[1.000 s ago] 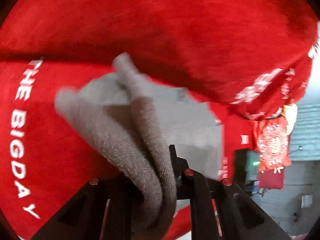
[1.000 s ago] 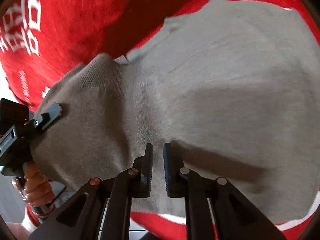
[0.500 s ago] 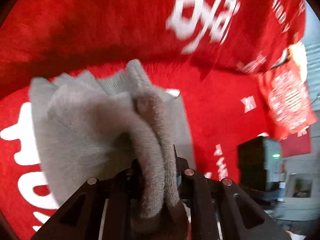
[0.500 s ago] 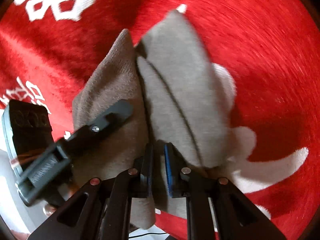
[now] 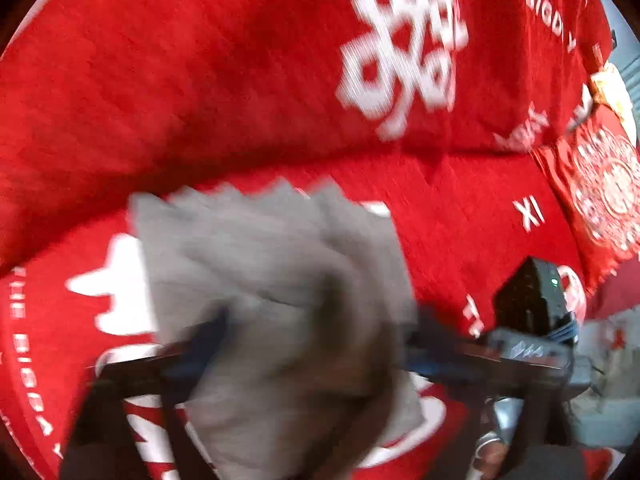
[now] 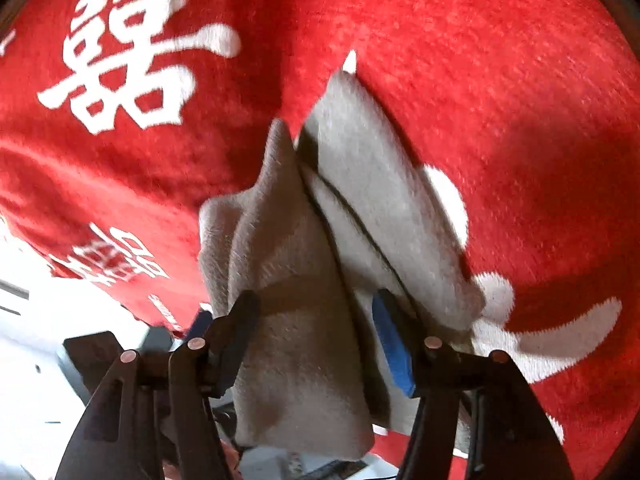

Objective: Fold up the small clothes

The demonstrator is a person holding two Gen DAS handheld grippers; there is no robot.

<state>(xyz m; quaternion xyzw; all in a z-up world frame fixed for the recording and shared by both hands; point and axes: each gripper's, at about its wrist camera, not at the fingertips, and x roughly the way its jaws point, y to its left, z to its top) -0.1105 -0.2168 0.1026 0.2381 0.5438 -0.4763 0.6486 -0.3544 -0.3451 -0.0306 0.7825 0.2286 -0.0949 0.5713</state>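
Both claws just sprung open: left claw [image 5: 308,340] spread wide, right claw [image 6: 320,340] parted, grey garment [image 6: 320,240] loose between, dropped folded on red blanket [image 6: 500,80] toward 12 o'clock; fold apparently released

Fuzzy grey knit garment [image 6: 292,280]; plush matt red cloth [image 6: 500,80].

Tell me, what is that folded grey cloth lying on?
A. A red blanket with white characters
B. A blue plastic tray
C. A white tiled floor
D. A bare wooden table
A: the folded grey cloth rests on a red blanket with white characters woven in, which fills the scene around it in both wrist views.
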